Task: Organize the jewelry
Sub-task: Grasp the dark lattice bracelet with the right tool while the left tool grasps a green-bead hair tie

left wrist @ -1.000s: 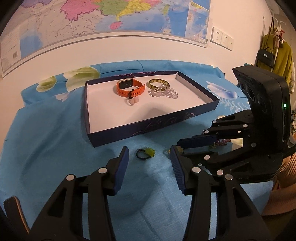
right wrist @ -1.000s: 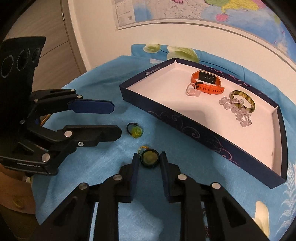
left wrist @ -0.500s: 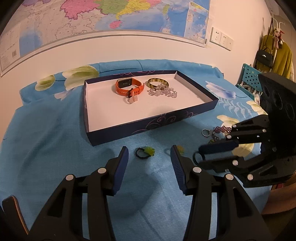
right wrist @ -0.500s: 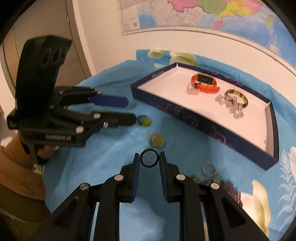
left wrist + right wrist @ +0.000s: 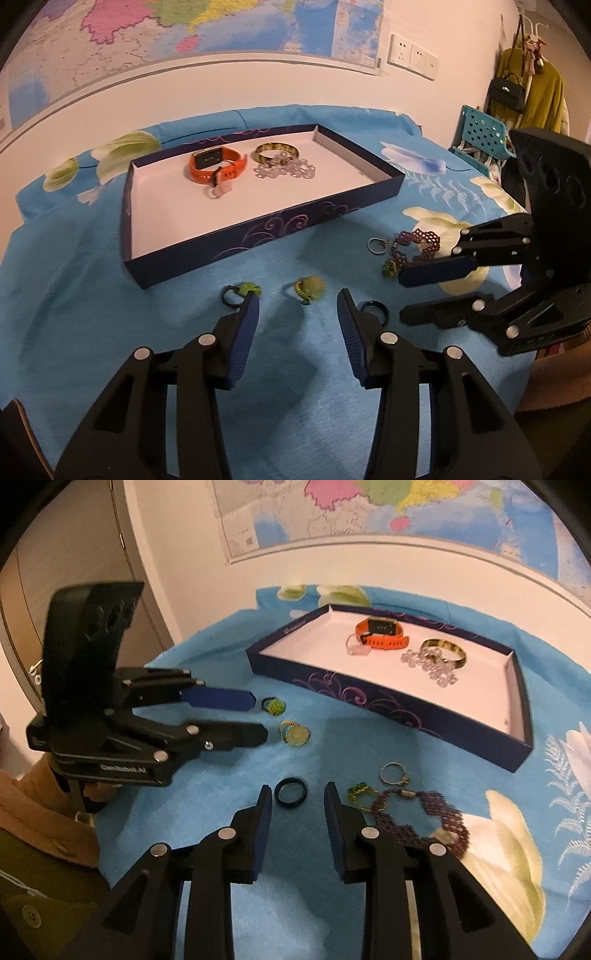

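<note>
A dark blue box (image 5: 266, 236) (image 5: 388, 701) holds an orange watch (image 5: 216, 166) (image 5: 380, 635), a gold bangle (image 5: 277, 151), clear beads (image 5: 284, 170) and a pale ring (image 5: 221, 190). A black ring (image 5: 291, 793) (image 5: 375, 310) lies flat on the blue cloth between my right gripper's (image 5: 298, 797) open jaws, not gripped. My left gripper (image 5: 298, 304) is open and empty, just short of a yellow-green ring (image 5: 310, 288) (image 5: 294, 734) and a green-stone ring (image 5: 240, 291) (image 5: 273, 706).
A silver ring (image 5: 394, 773), a green bead ring (image 5: 360, 794) and a purple beaded bracelet (image 5: 417, 812) lie on the cloth to the right. A blue basket (image 5: 480, 133) and hanging clothes stand at the far right. A map covers the wall.
My right gripper carried the black ring back away from the yellow-green ring, opened and let it go on the cloth. The left gripper stayed open, nearly still.
</note>
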Tool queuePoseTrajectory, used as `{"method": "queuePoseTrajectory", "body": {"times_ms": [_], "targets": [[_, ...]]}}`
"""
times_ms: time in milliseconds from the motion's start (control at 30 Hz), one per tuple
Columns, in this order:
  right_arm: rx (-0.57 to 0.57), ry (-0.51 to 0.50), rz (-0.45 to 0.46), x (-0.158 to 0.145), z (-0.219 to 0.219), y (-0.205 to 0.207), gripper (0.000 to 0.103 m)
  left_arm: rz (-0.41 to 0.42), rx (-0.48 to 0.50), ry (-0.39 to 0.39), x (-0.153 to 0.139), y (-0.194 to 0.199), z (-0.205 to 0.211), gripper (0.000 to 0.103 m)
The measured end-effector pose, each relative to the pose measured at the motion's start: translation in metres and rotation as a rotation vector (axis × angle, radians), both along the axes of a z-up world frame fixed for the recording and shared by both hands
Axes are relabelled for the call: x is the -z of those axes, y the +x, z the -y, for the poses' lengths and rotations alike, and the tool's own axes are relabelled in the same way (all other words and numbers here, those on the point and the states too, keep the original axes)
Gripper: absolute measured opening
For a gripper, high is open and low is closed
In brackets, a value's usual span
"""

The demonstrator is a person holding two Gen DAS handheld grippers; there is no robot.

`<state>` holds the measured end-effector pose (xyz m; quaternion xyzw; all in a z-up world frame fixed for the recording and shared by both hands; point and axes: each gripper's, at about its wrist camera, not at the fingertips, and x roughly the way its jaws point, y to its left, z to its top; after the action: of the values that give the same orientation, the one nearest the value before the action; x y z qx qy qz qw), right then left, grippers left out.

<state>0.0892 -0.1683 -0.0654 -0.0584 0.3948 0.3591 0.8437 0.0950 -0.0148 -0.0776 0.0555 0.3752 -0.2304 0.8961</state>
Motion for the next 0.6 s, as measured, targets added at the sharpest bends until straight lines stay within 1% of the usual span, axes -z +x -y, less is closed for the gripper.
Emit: {"method": "queuePoseTrajectory", "body": {"times_ms": [67,100,167,233,300,333,400,600], "targets": [[0.03,0.01,0.016,-0.004,0.01,0.0,0.029,-0.005,0.01,0.004,0.001,0.0,0.004,0.042],[0.054,0.014,0.021,-0.006,0.017,0.001,0.032,-0.009,0.015,0.007,0.002,0.0,0.006,0.042],[0.101,0.009,0.031,-0.007,0.03,0.003,0.035,-0.014,0.021,0.008,0.002,0.001,0.008,0.042],[0.158,-0.003,0.025,-0.005,0.044,0.009,0.039,-0.021,0.026,0.006,0.003,0.003,0.01,0.042],[0.21,-0.01,0.011,-0.002,0.056,0.015,0.039,-0.03,0.024,0.004,0.004,0.005,0.011,0.042],[0.213,-0.012,0.004,0.0,0.058,0.017,0.04,-0.036,0.022,0.002,0.005,0.007,0.012,0.042],[0.232,-0.051,-0.005,0.006,0.06,0.023,0.043,-0.042,0.021,0.004,0.006,0.009,0.014,0.042],[0.225,-0.095,-0.021,0.017,0.054,0.033,0.044,-0.065,0.019,0.0,0.009,0.016,0.017,0.042]]}}
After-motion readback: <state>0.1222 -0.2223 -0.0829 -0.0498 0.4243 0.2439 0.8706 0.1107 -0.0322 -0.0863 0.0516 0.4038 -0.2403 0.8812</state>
